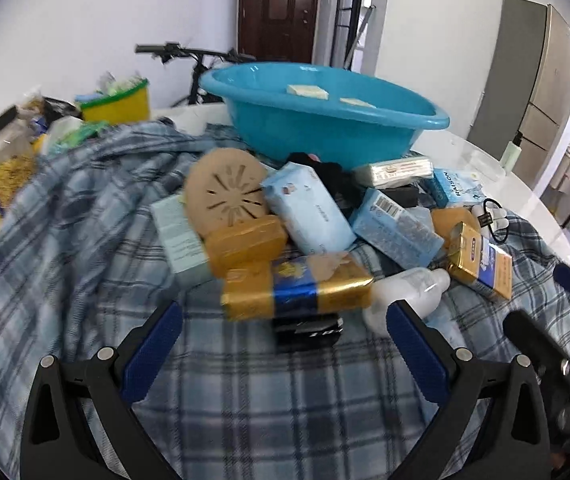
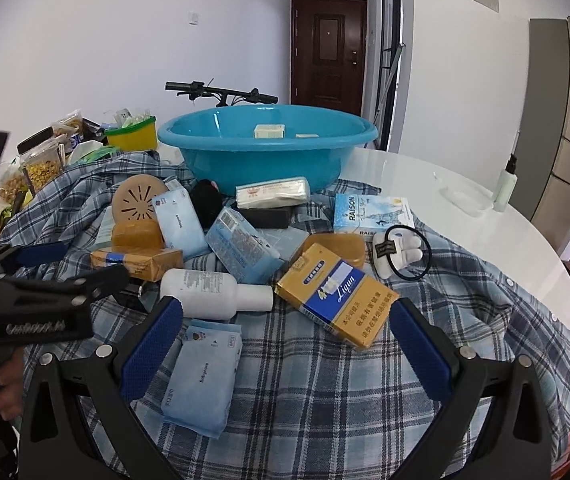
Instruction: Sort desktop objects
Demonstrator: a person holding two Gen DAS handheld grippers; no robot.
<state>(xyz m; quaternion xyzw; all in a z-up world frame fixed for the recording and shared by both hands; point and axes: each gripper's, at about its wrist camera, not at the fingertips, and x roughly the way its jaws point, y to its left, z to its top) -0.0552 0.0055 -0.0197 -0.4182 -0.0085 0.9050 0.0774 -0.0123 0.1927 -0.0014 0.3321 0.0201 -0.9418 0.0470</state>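
Left wrist view:
Left gripper [image 1: 285, 320]: fingers spread wide, nothing between them; above the plaid cloth [image 1: 245, 400].
Gold-and-blue packet [image 1: 297, 290]: just ahead of the fingertips, lying on a small black item [image 1: 309, 330].
Blue basin [image 1: 321, 114]: behind the heap; two pale bars inside.

Right wrist view:
Right gripper [image 2: 285, 316]: fingers spread wide, holding nothing.
White bottle [image 2: 215, 294]: on its side, just beyond the left pad.
Yellow Liqun box [image 2: 337, 294]: tilted, near the right pad.
Pale blue Babycare pack [image 2: 203, 378]: flat on the cloth, between the fingers.
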